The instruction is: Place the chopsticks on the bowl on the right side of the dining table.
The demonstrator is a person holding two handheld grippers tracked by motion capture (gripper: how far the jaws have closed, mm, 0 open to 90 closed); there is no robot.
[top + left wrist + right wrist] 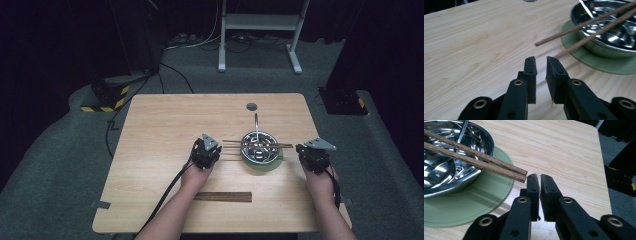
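Spreading across most of the high view, the pale wooden table (165, 125) has its far half bare, and a wide empty stretch runs from its centre out to 9 o'clock; grey carpet surrounds all four edges. Two forearms enter from 6 o'clock and angle slightly outward, wrists low, each hand wrapped round a gripper that points toward 12 o'clock.

A dark wooden strip (223, 197) lies flat between the forearms near the front edge, at about 6 o'clock from the bowl. A green plate (261, 164) sits right of the table's centre, with a steel bowl (260, 145) standing on it and a metal spoon (256, 123) whose handle leans out over the rim toward 12 o'clock. A pair of chopsticks (257, 144) rests level across the bowl's rim, running 9 to 3 o'clock, both ends overhanging.

Left gripper (204, 153) sits at 9 o'clock of the bowl, just off the chopsticks' thin tips; in the left gripper view its jaws are nearly together with a narrow slot between them, nothing inside, and the tips lie ahead at 1 o'clock, apart from the pads.

Right gripper (313, 156) sits at 3 o'clock of the bowl, close to the table's right edge. In the right gripper view its jaws are all but pressed together on nothing, with the chopsticks' blunt ends just beside the left jaw's tip; contact cannot be told.
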